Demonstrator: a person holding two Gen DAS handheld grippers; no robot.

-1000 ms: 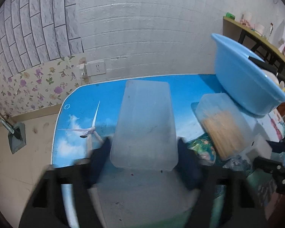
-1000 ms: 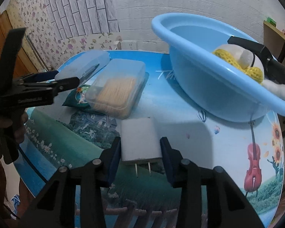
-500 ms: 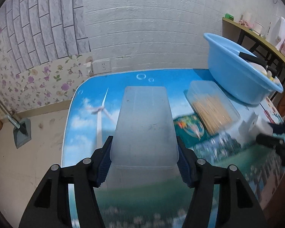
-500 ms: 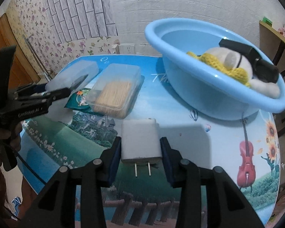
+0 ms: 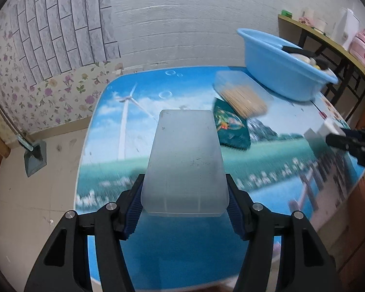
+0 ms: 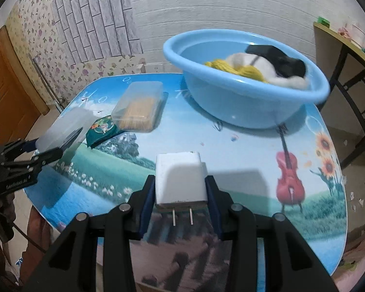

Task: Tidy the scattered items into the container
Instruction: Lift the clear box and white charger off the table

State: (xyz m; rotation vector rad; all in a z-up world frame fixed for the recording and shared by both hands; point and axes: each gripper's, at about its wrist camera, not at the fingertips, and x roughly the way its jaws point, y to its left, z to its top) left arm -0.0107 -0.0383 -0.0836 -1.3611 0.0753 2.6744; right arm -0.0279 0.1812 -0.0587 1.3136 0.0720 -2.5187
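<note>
Left wrist view: the left claw (image 5: pixel 185 204) is clamping a frosted plastic box (image 5: pixel 185 163) between its blue pads, holding it above the tabletop (image 5: pixel 124 131). Beyond it a green packet (image 5: pixel 231 129) is lying flat, with a clear box of toothpicks (image 5: pixel 243 95) resting partly on it, though blur is making the overlap hard to judge. Right wrist view: the right claw (image 6: pixel 181 196) is gripping a white charger plug (image 6: pixel 180 180), prongs pointing back toward the camera. Farther off, the blue basin (image 6: pixel 243 107) is sitting on the tabletop, holding yellow yarn (image 6: pixel 241 69), something white and a black object (image 6: pixel 279 60).
</note>
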